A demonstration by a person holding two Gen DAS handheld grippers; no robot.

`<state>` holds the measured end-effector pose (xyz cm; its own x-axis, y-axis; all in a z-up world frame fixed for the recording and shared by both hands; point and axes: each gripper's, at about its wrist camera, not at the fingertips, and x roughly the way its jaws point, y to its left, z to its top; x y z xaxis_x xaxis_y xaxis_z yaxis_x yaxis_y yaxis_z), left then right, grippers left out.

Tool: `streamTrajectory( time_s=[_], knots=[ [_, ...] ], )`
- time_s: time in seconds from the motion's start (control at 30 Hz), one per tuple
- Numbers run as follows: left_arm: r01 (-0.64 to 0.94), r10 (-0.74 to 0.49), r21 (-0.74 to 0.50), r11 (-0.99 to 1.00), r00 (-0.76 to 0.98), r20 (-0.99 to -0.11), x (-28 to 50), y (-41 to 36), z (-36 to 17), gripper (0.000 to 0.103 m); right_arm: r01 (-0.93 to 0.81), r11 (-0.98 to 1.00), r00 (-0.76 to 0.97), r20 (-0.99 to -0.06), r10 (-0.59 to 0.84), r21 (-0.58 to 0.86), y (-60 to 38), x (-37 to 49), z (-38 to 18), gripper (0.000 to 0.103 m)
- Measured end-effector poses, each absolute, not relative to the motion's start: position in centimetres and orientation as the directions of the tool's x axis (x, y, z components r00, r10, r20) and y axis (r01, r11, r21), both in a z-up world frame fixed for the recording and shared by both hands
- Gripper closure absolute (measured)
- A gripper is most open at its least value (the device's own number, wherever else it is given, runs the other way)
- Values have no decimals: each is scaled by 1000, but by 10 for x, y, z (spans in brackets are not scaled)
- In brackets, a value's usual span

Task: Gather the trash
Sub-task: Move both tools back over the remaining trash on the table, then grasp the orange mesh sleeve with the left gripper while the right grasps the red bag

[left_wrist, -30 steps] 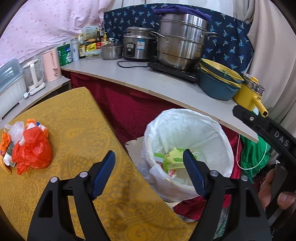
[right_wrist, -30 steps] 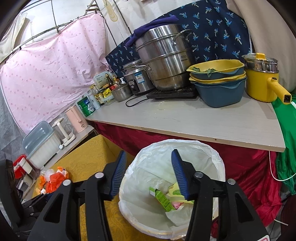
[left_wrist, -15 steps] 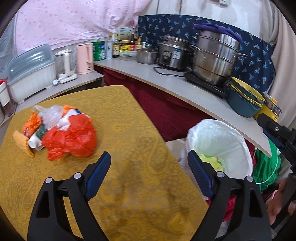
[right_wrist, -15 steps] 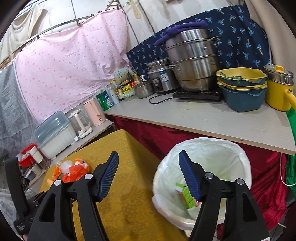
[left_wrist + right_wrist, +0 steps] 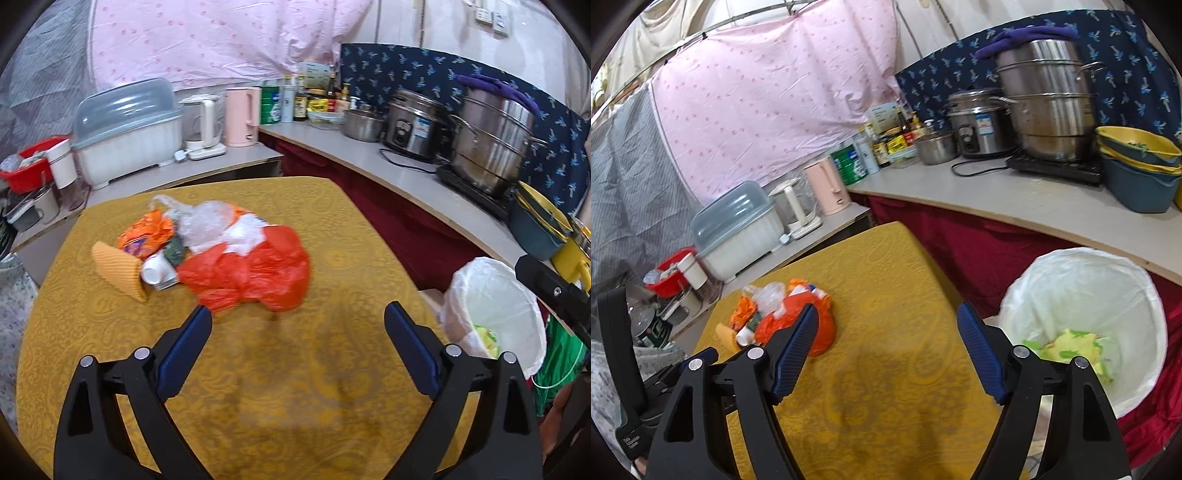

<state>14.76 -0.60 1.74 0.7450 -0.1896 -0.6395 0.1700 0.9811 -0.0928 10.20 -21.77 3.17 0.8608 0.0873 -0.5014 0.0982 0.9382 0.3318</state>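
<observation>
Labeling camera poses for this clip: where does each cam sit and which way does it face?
Left wrist: on the left claw, angled down at the yellow table and trash pile; jaws opening, empty; right claw's frame at right.
Right wrist: on the right claw, facing table and lined trash bin; jaws opening, empty; left claw's body at left.
Shared: table, pile, bin, counter.

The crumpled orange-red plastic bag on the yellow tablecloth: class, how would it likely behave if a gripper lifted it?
The crumpled orange-red plastic bag looks thin and wrinkled, so probably floppy and light. Its glossy film may slip. Lying against the pile's white paper cup, it might drag neighbours.
</observation>
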Motion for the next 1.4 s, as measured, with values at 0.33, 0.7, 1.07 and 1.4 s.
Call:
streamTrajectory(
  time_s=[0.33,0.7,1.07,1.4],
  knots=[
    [-4,-48,-73,997,723,-689,172,79,-3,12,7,939,809,-555,196,343,-147,147,6,29],
    [-166,29,-120,979,692,-721,217,158,-16,12,-24,939,765,-599,239,343,-100,212,-20,29],
    [-267,30,-190,945,649,-760,280,189,-33,12,8,937,737,-635,231,350,-86,276,-48,29],
    [-316,9,-224,922,596,-803,301,197,-67,18,3,936,701,-668,249,351,-80,288,-73,31]
  ],
)
